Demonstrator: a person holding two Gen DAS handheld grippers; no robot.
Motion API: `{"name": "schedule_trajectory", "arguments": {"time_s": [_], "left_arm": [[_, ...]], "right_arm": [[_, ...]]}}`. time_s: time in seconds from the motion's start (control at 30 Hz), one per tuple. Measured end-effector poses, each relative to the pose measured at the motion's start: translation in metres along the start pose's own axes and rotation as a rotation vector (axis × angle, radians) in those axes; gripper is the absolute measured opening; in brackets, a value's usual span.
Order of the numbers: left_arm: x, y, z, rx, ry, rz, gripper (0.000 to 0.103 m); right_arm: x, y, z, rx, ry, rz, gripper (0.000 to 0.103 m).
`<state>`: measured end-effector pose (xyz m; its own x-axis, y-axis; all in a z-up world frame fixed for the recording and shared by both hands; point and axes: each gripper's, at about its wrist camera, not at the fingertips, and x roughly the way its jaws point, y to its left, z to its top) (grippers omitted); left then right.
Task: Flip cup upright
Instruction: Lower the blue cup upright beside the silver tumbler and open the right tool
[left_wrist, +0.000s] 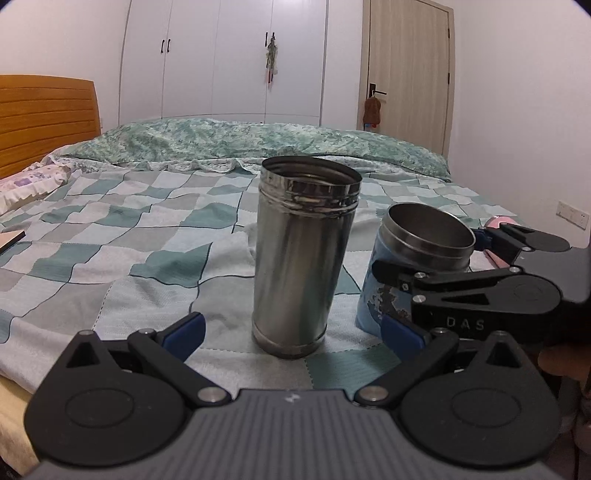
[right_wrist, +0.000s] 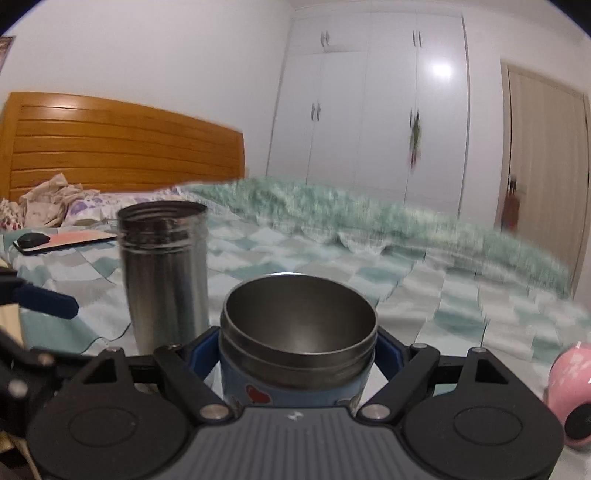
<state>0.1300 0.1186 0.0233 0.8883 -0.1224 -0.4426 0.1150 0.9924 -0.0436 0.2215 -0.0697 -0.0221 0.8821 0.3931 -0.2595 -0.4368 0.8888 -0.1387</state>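
Observation:
A tall steel cup (left_wrist: 303, 254) stands upright, mouth up, on the checked bedspread (left_wrist: 110, 266); it also shows in the right wrist view (right_wrist: 166, 273). My left gripper (left_wrist: 291, 334) is open and empty, its blue pads to either side of the steel cup's base, not touching it. My right gripper (right_wrist: 297, 354) is shut on a blue printed cup with a steel rim (right_wrist: 297, 339), held mouth up and slightly tilted. In the left wrist view that blue cup (left_wrist: 413, 266) is to the right of the steel cup, with the right gripper (left_wrist: 428, 254) around it.
A pink cup (right_wrist: 572, 391) lies on its side at the right. A phone and a dark mouse (right_wrist: 66, 242) lie near the pillows. A rumpled green quilt (left_wrist: 258, 140) runs across the back of the bed, with the wooden headboard (right_wrist: 122, 147) on the left.

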Motion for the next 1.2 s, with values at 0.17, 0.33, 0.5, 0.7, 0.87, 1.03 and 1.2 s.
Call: {"name": "schedule_trajectory", "arguments": {"time_s": [0.17, 0.33, 0.5, 0.7, 0.87, 1.03, 1.2], "left_arm": [[-0.002, -0.002, 0.001, 0.0, -0.004, 0.008, 0.103], [-0.012, -0.009, 0.002, -0.001, -0.023, 0.015, 0.103], [-0.039, -0.034, 0.001, 0.0, -0.082, 0.004, 0.103], [-0.067, -0.077, -0.023, -0.019, -0.158, -0.037, 0.103], [-0.075, -0.109, -0.043, -0.041, -0.212, -0.037, 0.103], [-0.079, -0.13, -0.058, -0.019, -0.269, -0.013, 0.103], [-0.081, -0.14, -0.068, 0.029, -0.313, 0.035, 0.103]], "right_arm": [[-0.003, -0.007, 0.005, 0.02, 0.005, 0.024, 0.092], [-0.03, -0.016, 0.007, 0.043, -0.045, 0.035, 0.103], [-0.091, -0.042, -0.001, 0.078, -0.108, 0.017, 0.103], [-0.17, -0.075, -0.037, 0.078, -0.119, -0.076, 0.103], [-0.212, -0.094, -0.069, 0.09, -0.116, -0.149, 0.103], [-0.238, -0.105, -0.09, 0.105, -0.127, -0.196, 0.103], [-0.25, -0.107, -0.098, 0.113, -0.176, -0.227, 0.103]]}}
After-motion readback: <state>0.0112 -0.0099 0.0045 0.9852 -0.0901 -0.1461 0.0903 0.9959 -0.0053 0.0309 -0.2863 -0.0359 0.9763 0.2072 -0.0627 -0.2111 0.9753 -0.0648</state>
